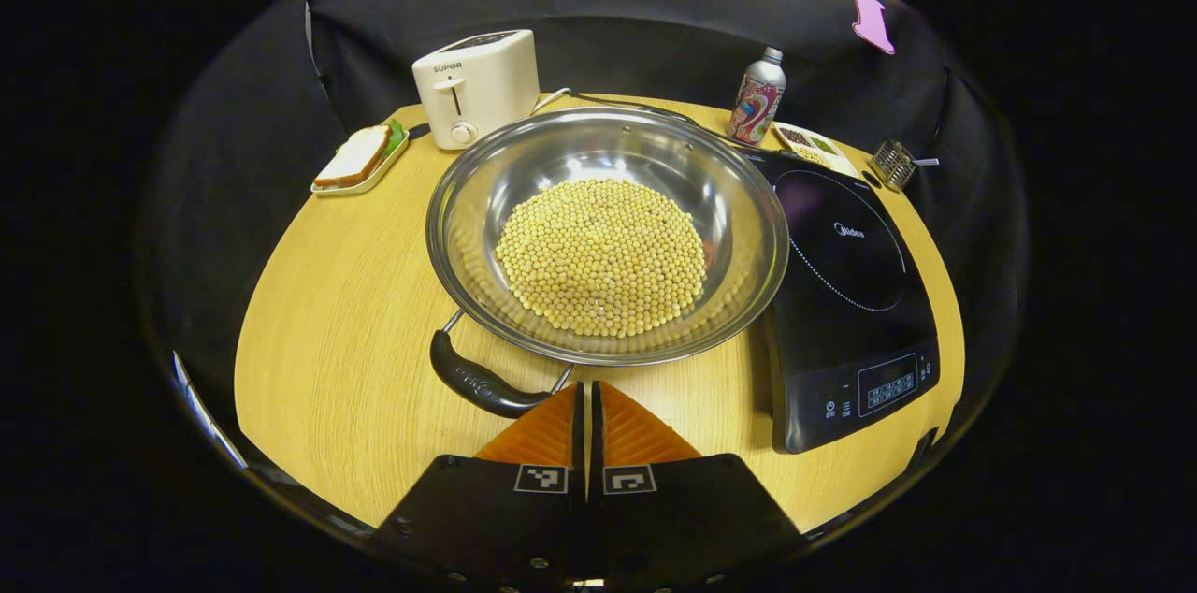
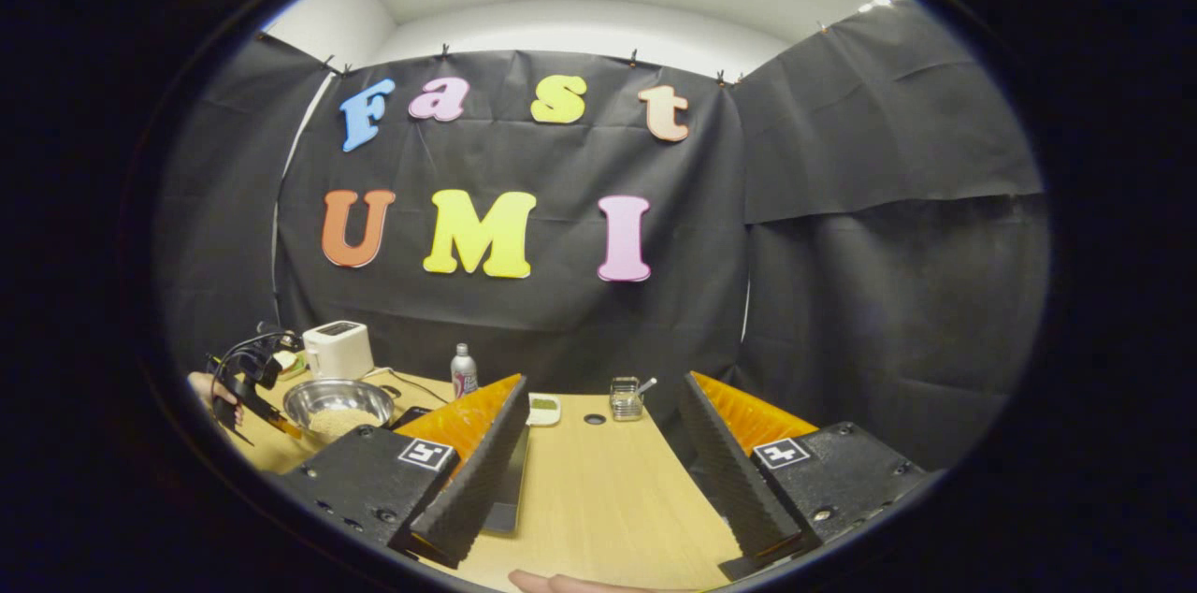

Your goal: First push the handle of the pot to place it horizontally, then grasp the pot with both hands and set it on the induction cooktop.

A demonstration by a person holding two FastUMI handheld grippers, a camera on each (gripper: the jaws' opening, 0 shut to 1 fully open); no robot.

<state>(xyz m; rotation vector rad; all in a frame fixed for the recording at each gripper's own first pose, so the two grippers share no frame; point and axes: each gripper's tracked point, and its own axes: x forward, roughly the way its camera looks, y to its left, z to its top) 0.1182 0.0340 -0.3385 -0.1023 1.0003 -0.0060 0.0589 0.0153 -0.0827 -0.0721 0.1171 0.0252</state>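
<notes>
A wide steel pot (image 1: 468, 200) filled with soybeans (image 1: 603, 256) stands mid-table in the left gripper view. Its black handle (image 1: 482, 383) points toward me and to the left, slanted. My left gripper (image 1: 589, 389) is shut with nothing in it, its tips right beside the handle's right end. The black induction cooktop (image 1: 846, 294) lies just right of the pot, whose right rim reaches its edge. In the right gripper view my right gripper (image 2: 603, 380) is open and raised over the table, well right of the pot (image 2: 323, 395). The left gripper (image 2: 266, 420) shows beside that pot.
At the back stand a white toaster (image 1: 477, 83), a sandwich on a plate (image 1: 360, 158), a metal bottle (image 1: 757, 97), a small food tray (image 1: 814, 144) and a wire basket (image 1: 893, 165). Bare wooden tabletop (image 2: 598, 490) lies under the right gripper. A fingertip (image 2: 561, 584) shows at the bottom.
</notes>
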